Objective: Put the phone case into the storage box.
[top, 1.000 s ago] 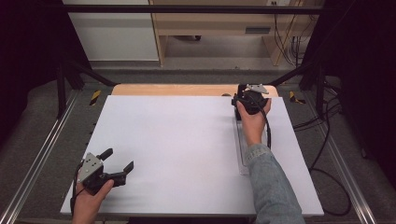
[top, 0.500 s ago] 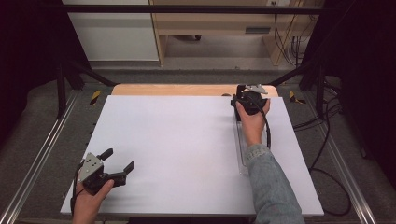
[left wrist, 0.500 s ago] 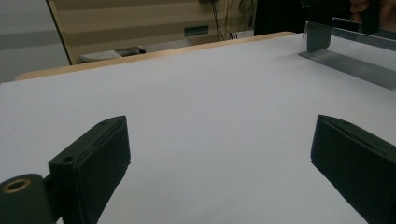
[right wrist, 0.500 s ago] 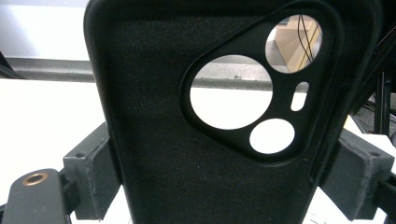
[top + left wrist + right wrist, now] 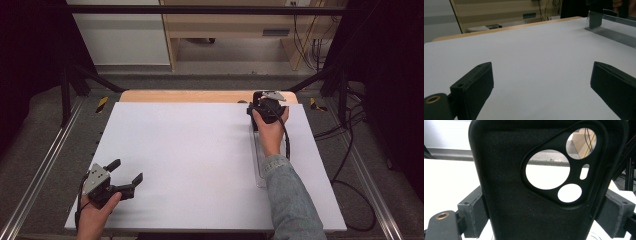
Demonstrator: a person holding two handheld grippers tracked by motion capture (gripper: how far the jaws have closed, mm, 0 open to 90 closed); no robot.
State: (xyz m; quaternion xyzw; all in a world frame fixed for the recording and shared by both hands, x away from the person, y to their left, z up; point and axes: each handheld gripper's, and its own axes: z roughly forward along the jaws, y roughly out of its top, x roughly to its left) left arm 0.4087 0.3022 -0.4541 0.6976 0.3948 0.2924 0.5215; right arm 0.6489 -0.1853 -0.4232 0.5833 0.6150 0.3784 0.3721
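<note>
A black phone case (image 5: pixel 506 182) with camera cut-outs stands upright between the jaws of my right gripper (image 5: pixel 544 207), which press on its two sides. In the high view that right gripper (image 5: pixel 267 107) is held at the far right of the white board (image 5: pixel 200 150), at the far end of a clear plastic holder (image 5: pixel 260 160). My left gripper (image 5: pixel 128 170) rests near the board's front left corner. Its jaws stand wide apart with nothing between them, as the left gripper (image 5: pixel 541 82) view confirms. The clear holder (image 5: pixel 609 27) lies far off from it.
A wooden strip (image 5: pixel 185 96) runs along the board's far edge. Metal rails (image 5: pixel 45 165) flank the table on both sides, and cables (image 5: pixel 345 150) trail on the floor at the right. Shelving and a white panel stand beyond the table.
</note>
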